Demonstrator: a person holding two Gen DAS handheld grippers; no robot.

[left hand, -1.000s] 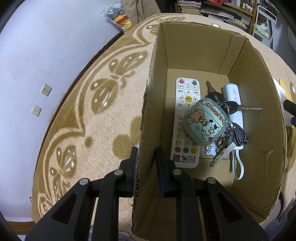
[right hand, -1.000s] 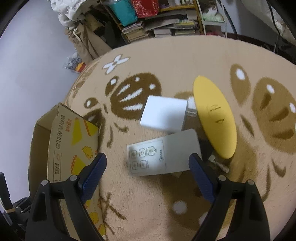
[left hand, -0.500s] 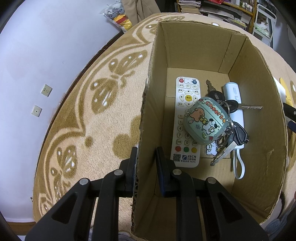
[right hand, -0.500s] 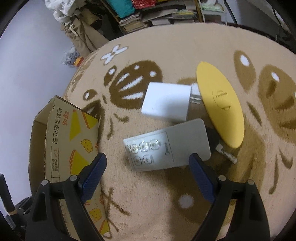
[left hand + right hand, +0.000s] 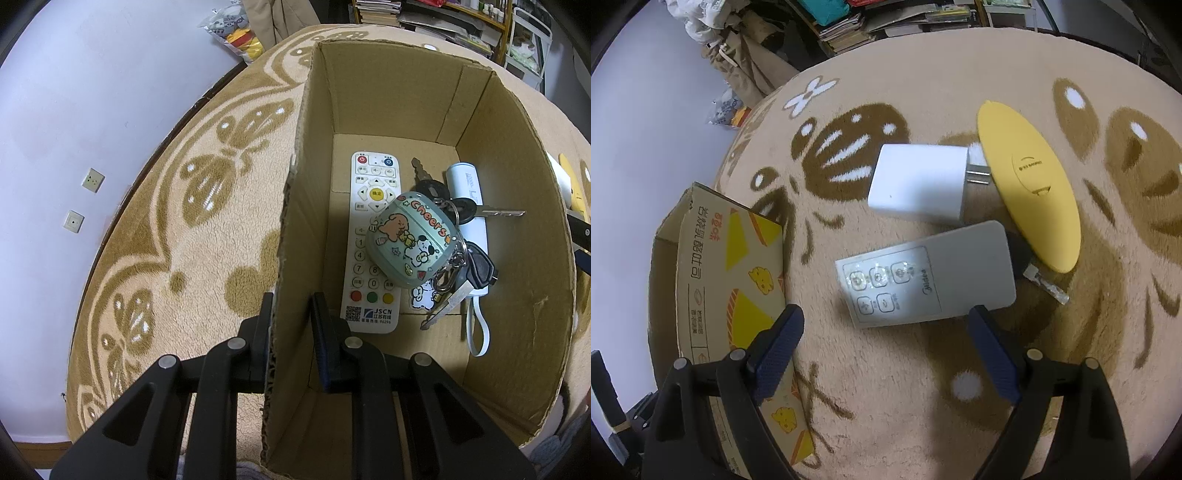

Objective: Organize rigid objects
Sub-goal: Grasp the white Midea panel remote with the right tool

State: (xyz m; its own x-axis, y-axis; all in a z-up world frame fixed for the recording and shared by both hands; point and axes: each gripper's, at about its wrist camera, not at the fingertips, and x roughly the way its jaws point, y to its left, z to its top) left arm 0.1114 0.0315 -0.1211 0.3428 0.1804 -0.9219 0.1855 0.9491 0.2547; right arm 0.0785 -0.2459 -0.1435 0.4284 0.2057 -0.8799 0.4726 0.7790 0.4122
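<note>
My left gripper is shut on the left wall of an open cardboard box, one finger outside and one inside. In the box lie a white TV remote, a green earbud case with keys, and a white power bank. My right gripper is open above the carpet, just short of a grey flat remote. Beyond it lie a white charger plug and a yellow oval case. The box shows at the left of the right wrist view.
A beige and brown patterned carpet covers the floor. A small clear packet lies by the yellow case. Shelves with books and a pile of bags stand at the far edge. A white wall runs along the left.
My right gripper has moved forward and down toward the grey remote, which now sits closer between the fingers. The left gripper and the box have not moved.
</note>
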